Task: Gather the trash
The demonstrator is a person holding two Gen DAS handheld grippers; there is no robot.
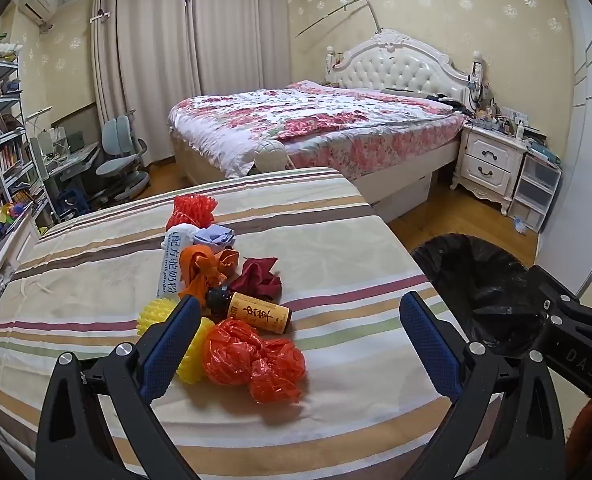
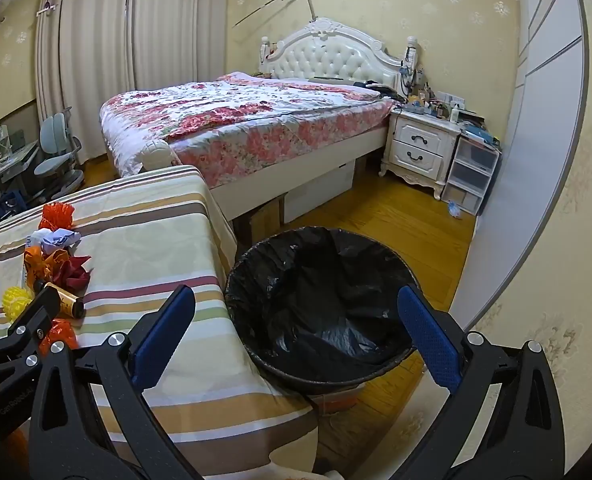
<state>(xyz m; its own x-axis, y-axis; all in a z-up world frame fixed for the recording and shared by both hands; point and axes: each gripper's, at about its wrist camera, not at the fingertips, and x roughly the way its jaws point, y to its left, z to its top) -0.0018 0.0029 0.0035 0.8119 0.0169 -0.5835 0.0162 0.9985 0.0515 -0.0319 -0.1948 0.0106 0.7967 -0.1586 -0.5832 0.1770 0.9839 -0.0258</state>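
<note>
Trash lies in a heap on the striped bedcover (image 1: 336,240): an orange-red plastic bag (image 1: 256,360), yellow foam net (image 1: 192,360), a brown bottle with a yellow label (image 1: 256,314), dark red crumpled paper (image 1: 262,276), an orange wrapper (image 1: 202,268), a white sachet (image 1: 170,264), lavender paper (image 1: 216,236) and red foam net (image 1: 192,208). My left gripper (image 1: 300,302) is open just above the near end of the heap, its left finger over the yellow net. My right gripper (image 2: 296,294) hangs open and empty over the black-lined bin (image 2: 256,248) on the floor beside the bed.
A second bed with a floral quilt (image 2: 236,120) stands behind, with a white nightstand (image 2: 420,148) and plastic drawers (image 2: 472,176) at its right. A desk and chair (image 1: 120,152) and shelves (image 1: 4,128) are at the left. A wall and wardrobe (image 2: 536,160) close the right side.
</note>
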